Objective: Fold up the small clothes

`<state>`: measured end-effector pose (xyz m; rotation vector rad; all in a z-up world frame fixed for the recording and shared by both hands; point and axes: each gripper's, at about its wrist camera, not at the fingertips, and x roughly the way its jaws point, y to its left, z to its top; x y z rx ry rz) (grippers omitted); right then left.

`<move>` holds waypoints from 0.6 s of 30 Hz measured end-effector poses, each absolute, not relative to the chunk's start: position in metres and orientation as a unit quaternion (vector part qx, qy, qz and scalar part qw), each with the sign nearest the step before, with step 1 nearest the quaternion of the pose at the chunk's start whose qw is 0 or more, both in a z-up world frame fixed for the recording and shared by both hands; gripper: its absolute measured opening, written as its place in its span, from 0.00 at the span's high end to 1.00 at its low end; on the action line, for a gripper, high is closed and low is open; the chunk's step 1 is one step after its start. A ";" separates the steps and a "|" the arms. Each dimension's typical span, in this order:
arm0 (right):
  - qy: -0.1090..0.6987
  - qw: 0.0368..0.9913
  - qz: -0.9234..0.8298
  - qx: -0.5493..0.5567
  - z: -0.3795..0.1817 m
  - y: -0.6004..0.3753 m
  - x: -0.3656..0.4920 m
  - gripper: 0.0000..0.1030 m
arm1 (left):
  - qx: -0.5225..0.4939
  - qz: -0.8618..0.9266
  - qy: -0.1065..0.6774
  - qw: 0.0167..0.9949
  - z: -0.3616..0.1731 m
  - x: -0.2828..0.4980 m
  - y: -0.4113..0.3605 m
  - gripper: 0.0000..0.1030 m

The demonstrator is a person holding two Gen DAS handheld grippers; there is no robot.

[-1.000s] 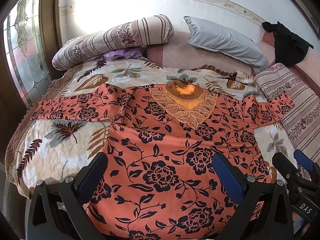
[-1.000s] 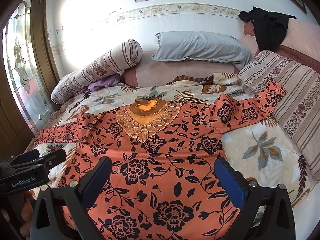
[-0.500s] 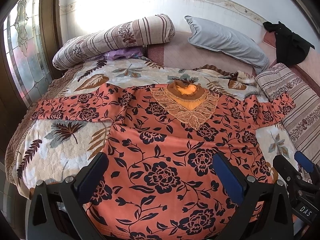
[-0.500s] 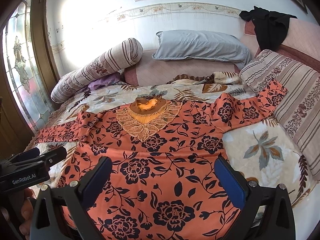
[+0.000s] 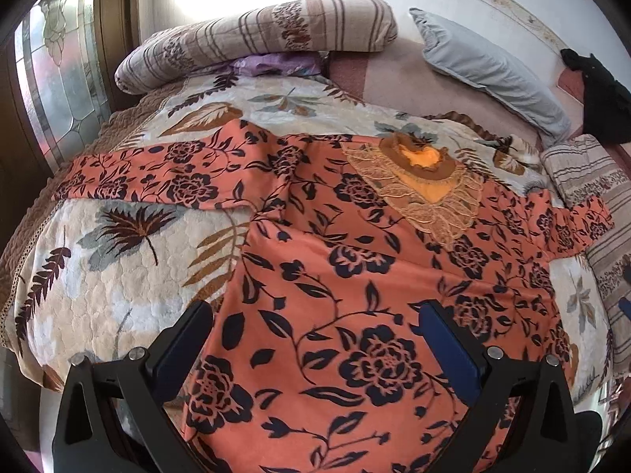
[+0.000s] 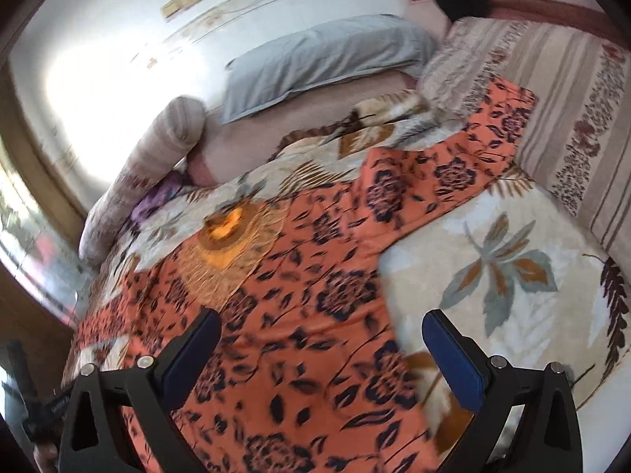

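I see the orange floral blouse (image 5: pixel 355 315) spread flat on the bed's quilt (image 5: pixel 118 276), sleeves out — no fold made yet, so everything is left. My left gripper (image 5: pixel 315 351) and right gripper (image 6: pixel 319 358) hover wide open, fingers holding nothing.

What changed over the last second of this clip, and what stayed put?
The right gripper swung right and tilted, so its view now blurs toward the blouse's right sleeve. The left gripper barely shifted. Both keep their fingers open and hold nothing. The orange floral blouse still lies spread flat on the bedspread, unfolded.
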<state>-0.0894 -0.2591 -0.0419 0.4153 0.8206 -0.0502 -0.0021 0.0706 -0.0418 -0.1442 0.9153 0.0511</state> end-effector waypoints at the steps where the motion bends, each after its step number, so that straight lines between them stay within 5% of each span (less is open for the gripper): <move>1: 0.394 0.889 -0.045 0.231 -0.046 -0.293 -0.074 0.00 | -0.073 0.032 0.448 0.890 -0.049 0.003 0.079 0.00; 4: 0.382 0.864 -0.094 0.315 -0.060 -0.383 -0.031 0.01 | -0.097 0.058 0.459 0.881 -0.066 0.018 0.110 0.00; 8: 0.351 0.858 -0.185 0.328 -0.056 -0.476 0.032 0.20 | -0.109 0.100 0.453 0.879 -0.076 0.034 0.147 0.00; 18: 0.372 0.836 -0.332 0.229 -0.056 -0.546 0.164 0.23 | -0.125 0.163 0.437 0.876 -0.096 0.056 0.198 0.00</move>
